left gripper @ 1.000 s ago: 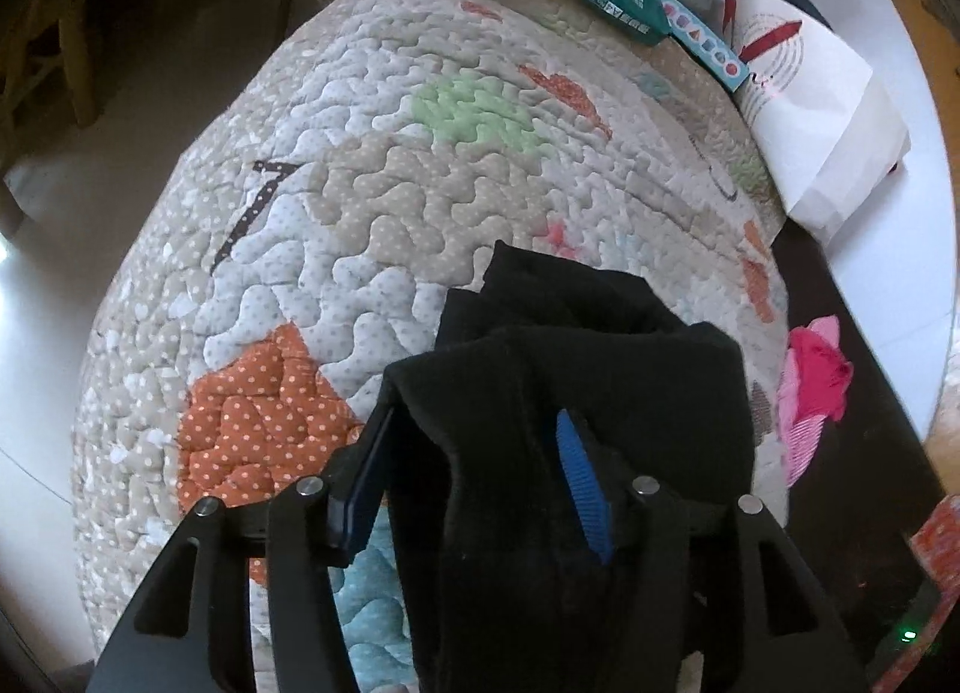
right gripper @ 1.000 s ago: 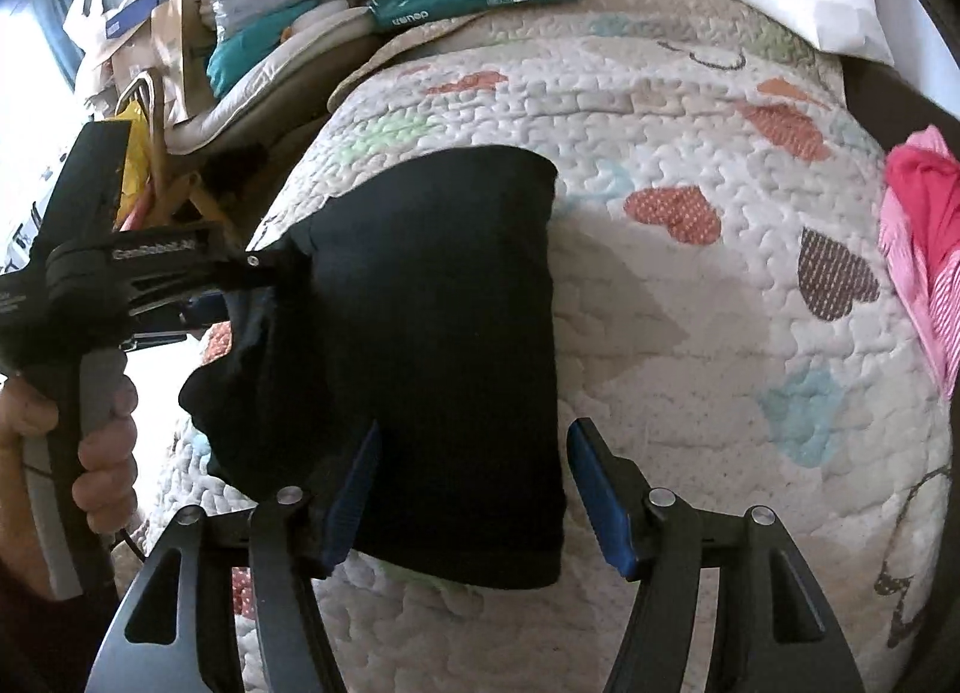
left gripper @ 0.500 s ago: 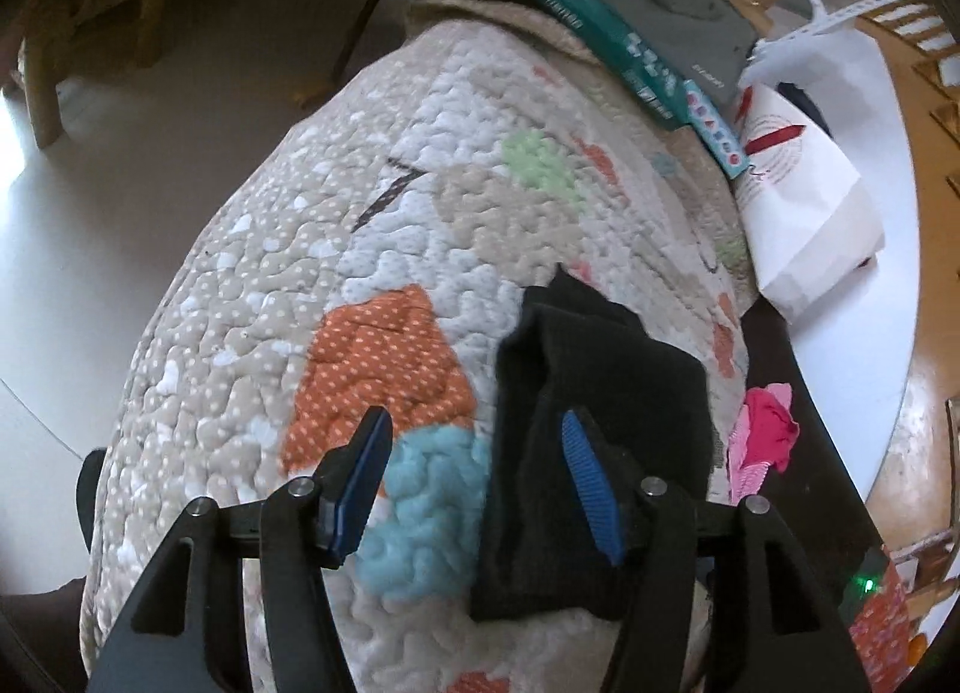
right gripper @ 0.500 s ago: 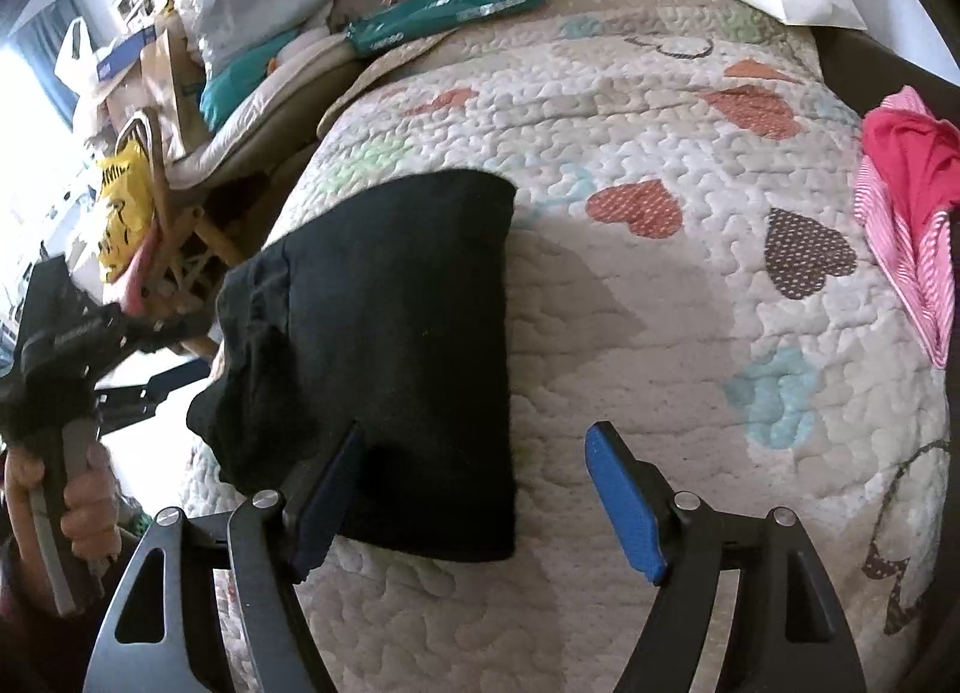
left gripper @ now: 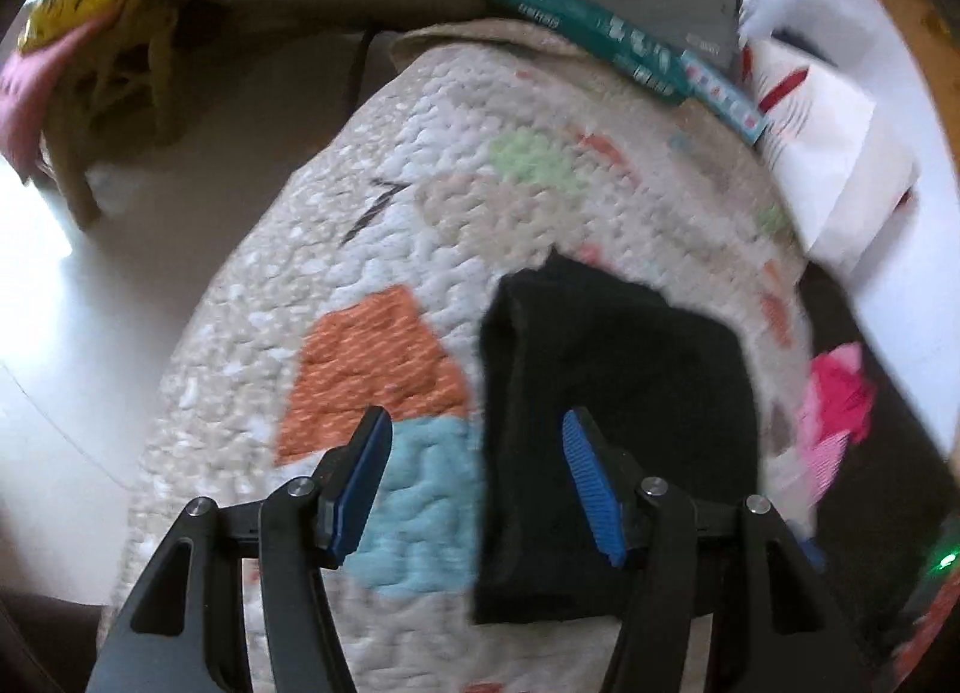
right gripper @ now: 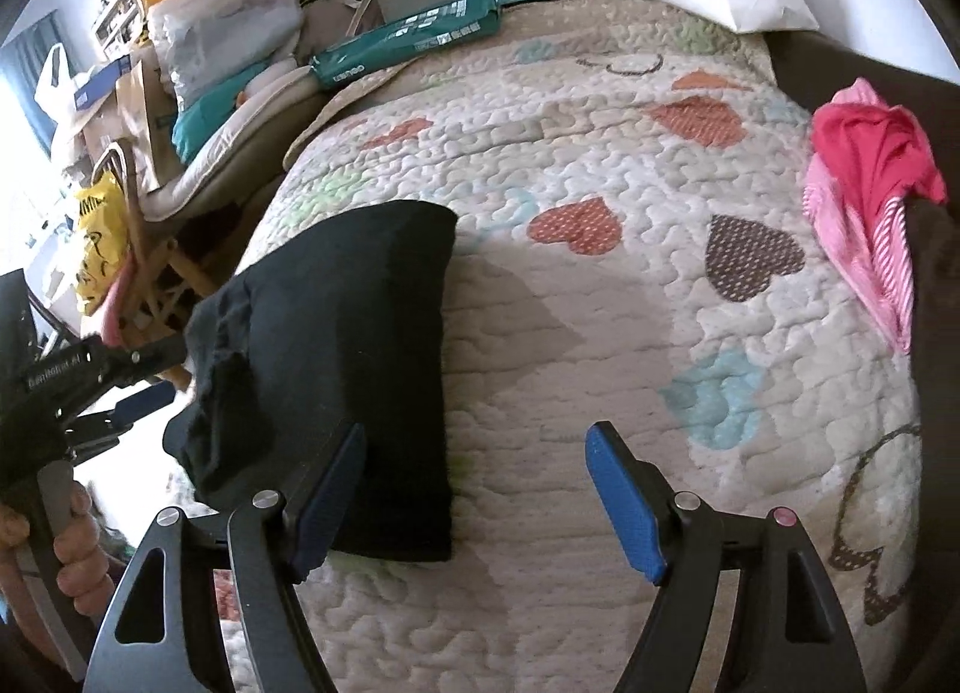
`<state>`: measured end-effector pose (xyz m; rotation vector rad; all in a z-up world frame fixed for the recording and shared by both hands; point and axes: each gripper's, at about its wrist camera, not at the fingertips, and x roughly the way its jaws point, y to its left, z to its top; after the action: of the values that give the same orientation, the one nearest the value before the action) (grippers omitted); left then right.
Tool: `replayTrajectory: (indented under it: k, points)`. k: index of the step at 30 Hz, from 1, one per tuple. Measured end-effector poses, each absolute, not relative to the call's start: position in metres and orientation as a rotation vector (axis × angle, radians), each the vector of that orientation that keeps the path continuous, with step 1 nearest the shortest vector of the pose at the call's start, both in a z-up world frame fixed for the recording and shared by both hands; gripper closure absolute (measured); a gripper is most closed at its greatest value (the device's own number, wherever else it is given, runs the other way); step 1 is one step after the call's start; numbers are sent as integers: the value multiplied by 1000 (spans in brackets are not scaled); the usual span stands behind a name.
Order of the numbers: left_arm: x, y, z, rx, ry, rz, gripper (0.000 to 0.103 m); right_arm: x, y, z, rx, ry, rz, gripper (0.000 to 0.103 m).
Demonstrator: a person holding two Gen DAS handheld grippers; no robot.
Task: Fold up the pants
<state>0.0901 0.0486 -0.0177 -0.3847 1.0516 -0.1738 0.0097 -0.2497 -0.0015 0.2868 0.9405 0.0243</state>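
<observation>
Both your grippers tilt down over the quilt [right gripper: 600, 333]: left gripper [left gripper: 474, 483] and right gripper [right gripper: 474, 504] gape empty beside the folded black pants [right gripper: 360, 363].

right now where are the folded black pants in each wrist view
Left wrist view: the folded black pants lie right of centre on the quilt, partly behind the left hand-held gripper's right finger.
Right wrist view: the folded black pants lie left of centre near the quilt's left edge, behind the right hand-held gripper's left finger.
Shared landmark: the long teal box at the quilt's far end.
</observation>
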Motion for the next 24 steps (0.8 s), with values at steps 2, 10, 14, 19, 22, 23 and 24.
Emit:
replayTrajectory:
  k: [2, 10, 14, 19, 22, 23, 24]
  points:
    - [90, 51, -17, -405, 1047, -186, 44, 7, -253, -2, 290, 924, 7, 23]
    - [82, 29, -8, -257, 984, -154, 44, 3, -266, -9, 339, 903, -45, 23]
    - [81, 25, -10, -245, 993, -157, 44, 3, -269, -10, 363, 896, -56, 23]
    - [79, 25, -9, -232, 987, -126, 44, 2, -265, -7, 334, 883, -61, 23]
    - [80, 23, -10, -195, 991, -90, 44, 1, -259, -4, 299, 868, -65, 23]
    - [80, 23, -11, -187, 991, -81, 44, 0, -256, -1, 276, 855, -71, 23]
    - [79, 22, -10, -173, 984, -69, 44, -1, -253, 1, 262, 845, -77, 23]
